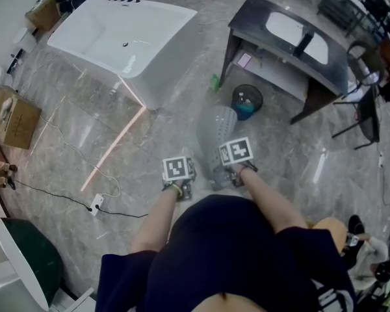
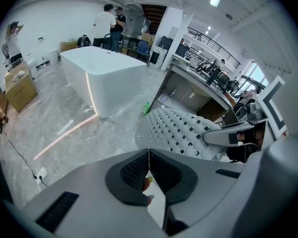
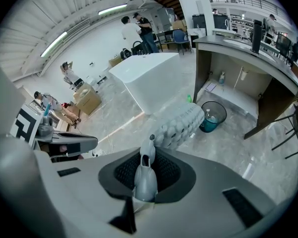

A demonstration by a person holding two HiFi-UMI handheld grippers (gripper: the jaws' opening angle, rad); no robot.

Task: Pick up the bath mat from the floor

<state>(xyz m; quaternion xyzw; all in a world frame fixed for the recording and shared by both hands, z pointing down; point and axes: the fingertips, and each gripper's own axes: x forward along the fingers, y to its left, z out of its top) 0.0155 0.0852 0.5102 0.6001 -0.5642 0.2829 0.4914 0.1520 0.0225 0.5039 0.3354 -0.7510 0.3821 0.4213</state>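
Observation:
The grey bath mat [image 1: 217, 134], dotted with holes, hangs off the marble floor with its edge pinched in my right gripper [image 1: 226, 164]. In the right gripper view the mat [image 3: 183, 124] curls away from the jaws, and a grey lobe of it is clamped in the right gripper [image 3: 148, 150]. My left gripper [image 1: 181, 162] is just left of the mat and apart from it. In the left gripper view its pads meet in a thin line on nothing, so the left gripper [image 2: 149, 155] is shut and empty. The mat [image 2: 181, 129] hangs beyond it to the right.
A white bathtub [image 1: 127, 38] stands at the far left. A dark vanity [image 1: 253, 18] with a sink is at the far right, with a teal bin [image 1: 247, 101] and a green bottle [image 1: 215, 83] beside it. Cardboard box [image 1: 13, 116] and floor cable [image 1: 96, 203] at left.

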